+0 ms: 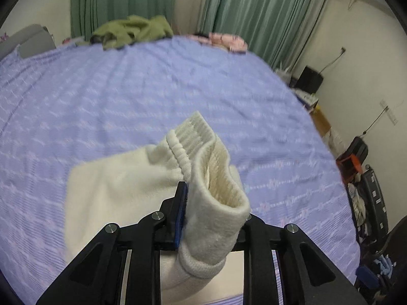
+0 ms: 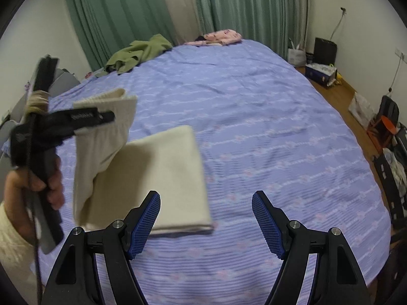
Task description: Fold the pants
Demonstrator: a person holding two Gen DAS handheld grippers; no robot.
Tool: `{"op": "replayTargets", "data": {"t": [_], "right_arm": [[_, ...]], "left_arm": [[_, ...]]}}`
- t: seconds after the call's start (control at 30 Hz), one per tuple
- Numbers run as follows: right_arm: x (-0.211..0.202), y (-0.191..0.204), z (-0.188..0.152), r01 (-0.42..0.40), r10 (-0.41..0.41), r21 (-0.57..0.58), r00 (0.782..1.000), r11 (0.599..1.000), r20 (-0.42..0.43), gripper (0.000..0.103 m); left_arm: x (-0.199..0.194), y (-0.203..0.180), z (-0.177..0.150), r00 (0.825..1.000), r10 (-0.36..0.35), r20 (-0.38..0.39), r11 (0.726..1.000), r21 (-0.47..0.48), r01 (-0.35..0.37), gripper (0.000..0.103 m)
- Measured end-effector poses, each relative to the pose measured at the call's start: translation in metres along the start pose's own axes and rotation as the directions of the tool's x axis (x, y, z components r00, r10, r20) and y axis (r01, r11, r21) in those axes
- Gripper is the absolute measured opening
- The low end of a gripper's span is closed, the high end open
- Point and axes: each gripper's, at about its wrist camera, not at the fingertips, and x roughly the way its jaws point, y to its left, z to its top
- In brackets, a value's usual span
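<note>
The bed (image 2: pixel 254 117), covered in a lilac patterned sheet, fills both views, with green curtains (image 2: pixel 122 10) behind it at twelve o'clock. An olive garment (image 2: pixel 138 53) is heaped at the far edge around eleven o'clock, and a pink garment (image 2: pixel 223 36) is seen beside it nearer twelve.

The cream pants (image 2: pixel 165 175) are found at the near side of the bed, at about nine o'clock from the right wrist view's centre. Most of the cloth lies flat in a folded rectangle on the sheet, while one ribbed end is lifted clear of it.

That lifted end is clamped in the left gripper (image 1: pixel 203 218), whose jaws are closed on the thick ribbed band. The right gripper (image 2: pixel 206 223) is held above the sheet with jaws spread wide and nothing between them.

The fabric is judged soft, thick and light, a fleecy knit that droops and bends freely under its own weight. Slipping is thought unlikely, given the fuzzy surface. The ribbed band and the doubled corners are judged the best holds, since several layers can be pinched there together; a single loose layer would probably pull the fold apart.
</note>
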Motion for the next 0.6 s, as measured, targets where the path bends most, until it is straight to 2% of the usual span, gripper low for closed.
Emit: {"op": "replayTargets", "data": {"t": [0.13, 0.27, 0.3, 0.33, 0.37, 0.4, 0.47, 0.5, 0.6], "right_arm": [[0.012, -0.029, -0.004, 0.007, -0.007, -0.002, 1.000, 1.000, -0.025, 0.076], [0.023, -0.048, -0.008, 0.013, -0.014, -0.003, 0.999, 1.000, -0.052, 0.076], [0.026, -0.051, -0.009, 0.021, -0.021, -0.007, 0.998, 1.000, -0.057, 0.076], [0.028, -0.053, -0.009, 0.033, -0.034, -0.013, 0.998, 0.999, -0.061, 0.076], [0.030, -0.055, -0.009, 0.045, -0.046, -0.018, 0.997, 0.999, -0.065, 0.076], [0.030, -0.056, -0.010, 0.051, -0.052, -0.018, 0.996, 0.999, -0.067, 0.076], [0.030, -0.057, -0.011, 0.057, -0.058, -0.016, 0.996, 0.998, -0.067, 0.076], [0.029, -0.058, -0.010, 0.058, -0.059, -0.014, 0.996, 0.998, -0.064, 0.076], [0.026, -0.054, -0.007, 0.045, -0.045, -0.010, 0.998, 0.999, -0.048, 0.076]], "left_arm": [[0.031, -0.034, -0.018, 0.998, 0.015, -0.065, 1.000, 0.021, -0.014, 0.023], [0.044, -0.062, -0.033, 0.993, -0.006, -0.116, 0.998, 0.067, 0.014, 0.027], [0.047, -0.069, -0.035, 0.990, -0.024, -0.139, 0.996, 0.081, 0.036, 0.036], [0.049, -0.072, -0.036, 0.986, -0.048, -0.159, 0.995, 0.079, 0.061, 0.048], [0.050, -0.076, -0.037, 0.981, -0.081, -0.176, 0.993, 0.071, 0.094, 0.054], [0.044, -0.080, -0.034, 0.978, -0.117, -0.173, 0.990, 0.060, 0.129, 0.057], [0.027, -0.085, -0.032, 0.980, -0.144, -0.135, 0.985, 0.073, 0.155, 0.063], [0.010, -0.085, -0.029, 0.983, -0.154, -0.096, 0.982, 0.094, 0.163, 0.071], [-0.027, -0.067, -0.030, 0.992, -0.121, -0.017, 0.983, 0.138, 0.122, 0.077]]}}
